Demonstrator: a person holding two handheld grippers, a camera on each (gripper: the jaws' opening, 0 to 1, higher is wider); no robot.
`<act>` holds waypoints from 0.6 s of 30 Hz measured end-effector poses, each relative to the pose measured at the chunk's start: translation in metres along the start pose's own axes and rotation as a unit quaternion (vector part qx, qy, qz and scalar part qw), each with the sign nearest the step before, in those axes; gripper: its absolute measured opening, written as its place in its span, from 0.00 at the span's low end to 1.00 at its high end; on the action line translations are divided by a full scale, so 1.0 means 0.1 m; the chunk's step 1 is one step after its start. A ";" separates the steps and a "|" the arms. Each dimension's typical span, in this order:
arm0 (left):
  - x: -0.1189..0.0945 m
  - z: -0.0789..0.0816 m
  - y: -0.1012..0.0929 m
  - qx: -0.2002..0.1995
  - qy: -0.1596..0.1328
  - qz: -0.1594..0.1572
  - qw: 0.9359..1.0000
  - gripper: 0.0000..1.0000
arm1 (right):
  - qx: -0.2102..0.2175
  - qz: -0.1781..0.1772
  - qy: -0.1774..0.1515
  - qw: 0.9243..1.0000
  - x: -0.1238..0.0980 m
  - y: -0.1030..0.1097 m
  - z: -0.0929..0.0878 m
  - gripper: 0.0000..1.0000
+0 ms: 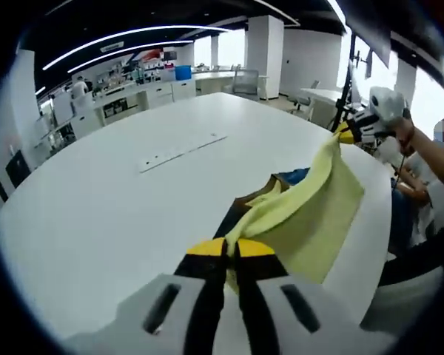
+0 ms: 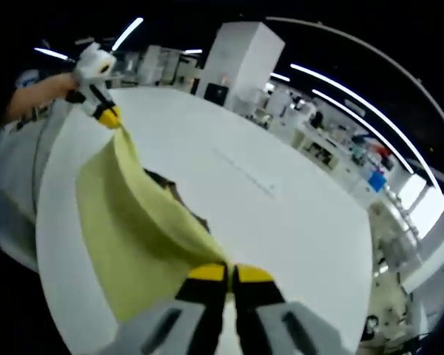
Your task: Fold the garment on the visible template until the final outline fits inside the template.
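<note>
Two claws, left claw [image 1: 231,250] and right claw [image 2: 230,275], each clenched on the yellow garment [image 2: 137,222], lift it above the white oval bench [image 1: 133,192] in an open-plan office.

I'm at a big white table [image 1: 133,200] w/ a rounded edge, open-plan office around it. A long flat strip [image 1: 181,151] is set into the tabletop near the middle. Dark ceiling overhead w/ curved white light strips [image 1: 133,35]. A thick white pillar [image 1: 264,46] stands beyond the table's far side, bright windows [image 1: 370,63] beside it. Far end: white counters [image 1: 144,95] crowded w/ small stuff, too small to tell, plus a blue bin [image 1: 183,72]. A grey chair [image 1: 246,81] sits near the pillar. In the right gripper view, same pillar [image 2: 240,52], more ceiling strips [image 2: 370,111], cluttered desks [image 2: 340,144] past the table.
</note>
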State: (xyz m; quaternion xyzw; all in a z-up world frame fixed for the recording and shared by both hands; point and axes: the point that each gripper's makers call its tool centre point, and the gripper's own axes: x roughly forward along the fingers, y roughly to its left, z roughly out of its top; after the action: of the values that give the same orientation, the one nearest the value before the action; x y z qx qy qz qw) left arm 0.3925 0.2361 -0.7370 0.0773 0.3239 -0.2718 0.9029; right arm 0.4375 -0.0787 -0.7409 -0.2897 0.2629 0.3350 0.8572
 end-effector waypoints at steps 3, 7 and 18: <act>0.11 -0.09 0.03 0.001 0.011 -0.012 1.000 0.01 | 0.009 0.009 0.008 1.000 0.11 0.01 -0.08 0.00; 0.20 -0.16 0.06 -0.004 0.023 -0.015 1.000 0.01 | 0.015 0.015 0.024 0.999 0.25 0.03 -0.19 0.00; 0.52 -0.34 0.22 -0.033 0.056 -0.017 0.998 0.01 | 0.062 0.038 0.047 0.996 0.61 0.01 -0.39 0.00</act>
State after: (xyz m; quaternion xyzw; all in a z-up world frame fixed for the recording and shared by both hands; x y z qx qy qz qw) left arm 0.4194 0.2424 -0.7963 0.0575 0.3840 -0.2713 0.8807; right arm 0.4653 -0.0786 -0.8079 -0.2409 0.3337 0.3368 0.8468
